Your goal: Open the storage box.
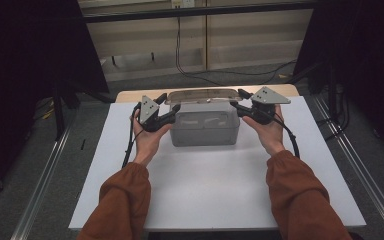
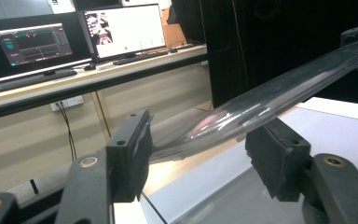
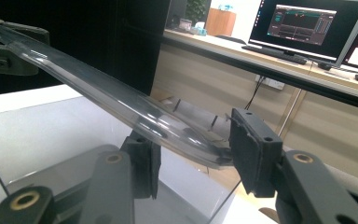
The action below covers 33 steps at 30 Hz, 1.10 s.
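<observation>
Two grippers met a clear plastic lid at upper centre of the high view.
There, the left gripper (image 1: 169,103) and right gripper (image 1: 238,98) flanked the lid (image 1: 203,94) above a translucent grey box (image 1: 206,128) on the white tabletop (image 1: 205,185). In the left gripper view, spread jaws straddled the lid's (image 2: 270,100) end; likewise in the right gripper view, lid (image 3: 107,95) between parted jaws.

Ahead of my left claw (image 2: 196,154), up and to its left, a dark monitor (image 2: 32,46) and a bright monitor (image 2: 126,30) stand on a long desk (image 2: 121,70). Below hangs a wall socket (image 2: 67,101). Beyond my right claw (image 3: 193,154) to its left, a black curtain (image 3: 98,42).
</observation>
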{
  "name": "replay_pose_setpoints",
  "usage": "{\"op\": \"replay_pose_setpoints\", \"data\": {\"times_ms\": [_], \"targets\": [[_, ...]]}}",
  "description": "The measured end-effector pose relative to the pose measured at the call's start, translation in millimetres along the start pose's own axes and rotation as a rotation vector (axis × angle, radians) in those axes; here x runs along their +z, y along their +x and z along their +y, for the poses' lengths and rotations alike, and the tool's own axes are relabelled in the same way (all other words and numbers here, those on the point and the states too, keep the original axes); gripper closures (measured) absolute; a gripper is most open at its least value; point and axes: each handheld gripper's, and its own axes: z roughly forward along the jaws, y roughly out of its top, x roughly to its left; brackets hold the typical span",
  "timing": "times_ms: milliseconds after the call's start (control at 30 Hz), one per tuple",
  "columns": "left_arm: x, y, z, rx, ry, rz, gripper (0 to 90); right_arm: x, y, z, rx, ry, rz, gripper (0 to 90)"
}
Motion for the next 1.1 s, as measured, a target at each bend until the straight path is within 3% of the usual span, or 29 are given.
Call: {"op": "replay_pose_setpoints", "data": {"times_ms": [300, 467, 1100], "targets": [[8.2, 7.7, 5.1, -0.002, 0.006, 0.009, 48.1, 4.0, -4.1, 5.9, 0.009, -0.014, 0.002, 55.6], [14.0, 13.2, 6.0, -0.010, 0.012, 0.028, 43.3, 6.3, -6.8, 8.6, 0.007, -0.024, 0.003, 56.6], [35.4, 31.1, 10.8, -0.019, 0.036, 0.023, 45.1, 15.9, -16.7, 21.9, 0.015, -0.038, 0.000, 59.6]]}}
